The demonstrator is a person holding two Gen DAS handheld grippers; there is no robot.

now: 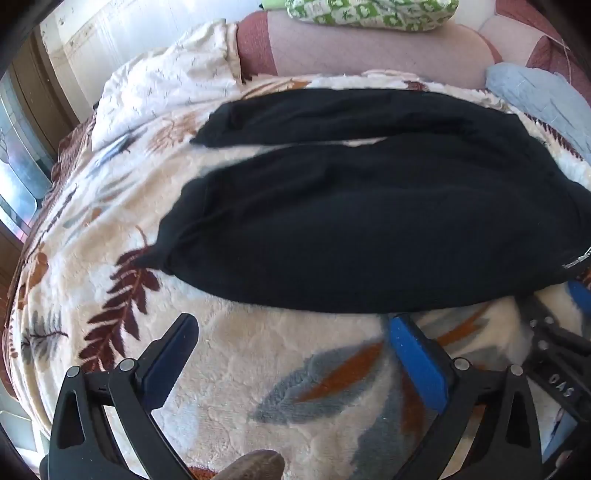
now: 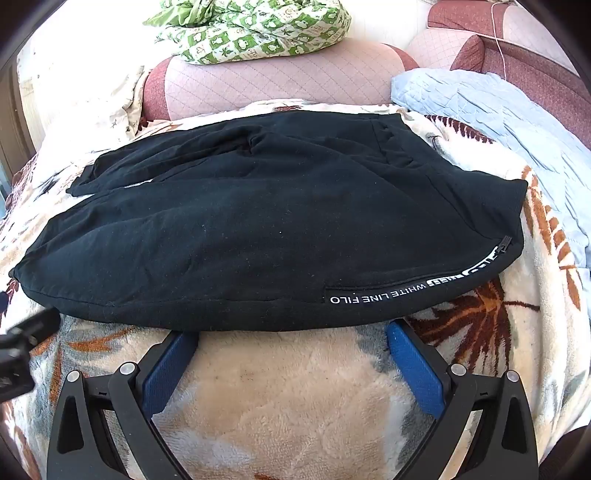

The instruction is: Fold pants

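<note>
Black pants (image 1: 351, 221) lie flat on a leaf-patterned fleece blanket (image 1: 258, 354), legs side by side pointing left, waistband at the right. They also show in the right wrist view (image 2: 258, 229), with white lettering along the near hem. My left gripper (image 1: 291, 325) is open and empty, just short of the pants' near edge. My right gripper (image 2: 293, 336) is open, its fingertips at the near edge of the pants, holding nothing. The right gripper also shows at the right edge of the left wrist view (image 1: 554, 332).
The blanket (image 2: 295, 398) covers a bed or sofa. A pink quilted bolster (image 2: 277, 81) lies behind the pants, with a green patterned cloth (image 2: 258, 29) on it. A light blue quilt (image 2: 498, 110) lies at the right. A cream cover (image 1: 166, 81) sits at the far left.
</note>
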